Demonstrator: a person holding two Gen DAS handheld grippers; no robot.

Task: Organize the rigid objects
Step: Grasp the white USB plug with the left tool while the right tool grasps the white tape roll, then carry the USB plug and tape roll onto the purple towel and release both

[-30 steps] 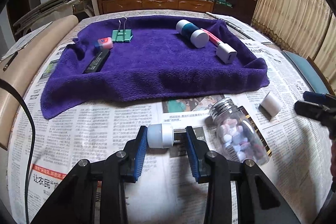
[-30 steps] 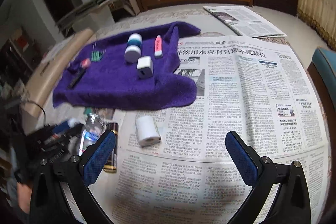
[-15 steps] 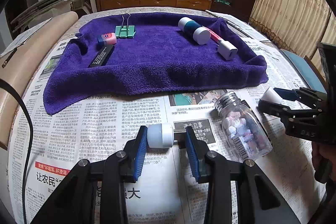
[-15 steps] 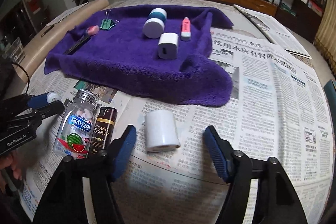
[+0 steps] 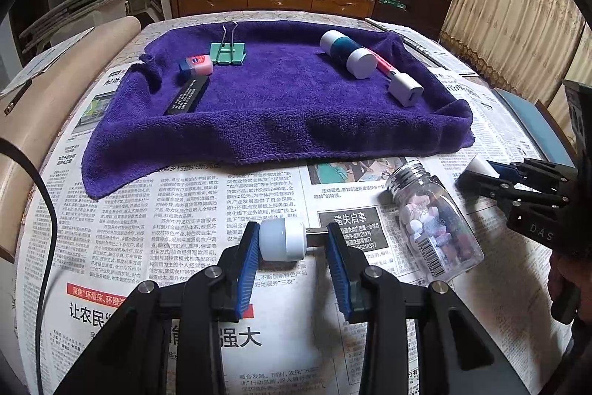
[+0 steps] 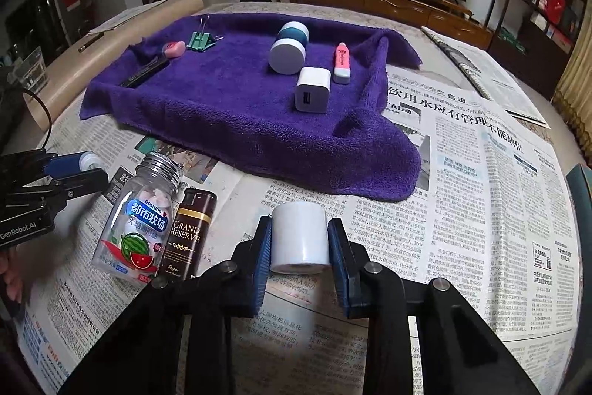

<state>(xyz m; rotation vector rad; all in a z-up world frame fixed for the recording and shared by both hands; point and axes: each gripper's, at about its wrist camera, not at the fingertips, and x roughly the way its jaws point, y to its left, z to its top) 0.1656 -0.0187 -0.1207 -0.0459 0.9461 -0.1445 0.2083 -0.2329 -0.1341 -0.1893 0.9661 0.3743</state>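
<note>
On a newspaper-covered table (image 6: 481,173), the right gripper (image 6: 299,247) had closed its 2 blue pads on a short white cylinder (image 6: 300,236), both pads touching its sides, just off the near edge of the purple towel (image 6: 240,110). The left gripper (image 5: 290,241) held a small white-capped object (image 5: 282,240) crosswise between its pads, the cap against the left pad and a thin metal end reaching the right one, its jaws only part closed around it.

A clear candy bottle (image 6: 138,210) with a silver screw neck lay on the paper between the 2 tools, a brown "Grand Reserve" lighter (image 6: 190,234) just beside it.

On the towel, near its right edge, lay a white-and-teal cylinder (image 5: 346,53), a pink highlighter (image 6: 342,63) and a white USB charger (image 6: 312,90). Near the far-left corner sat a green binder clip (image 5: 228,51), a pink-and-blue eraser (image 5: 196,64) and a flat black stick (image 5: 187,95).
</note>
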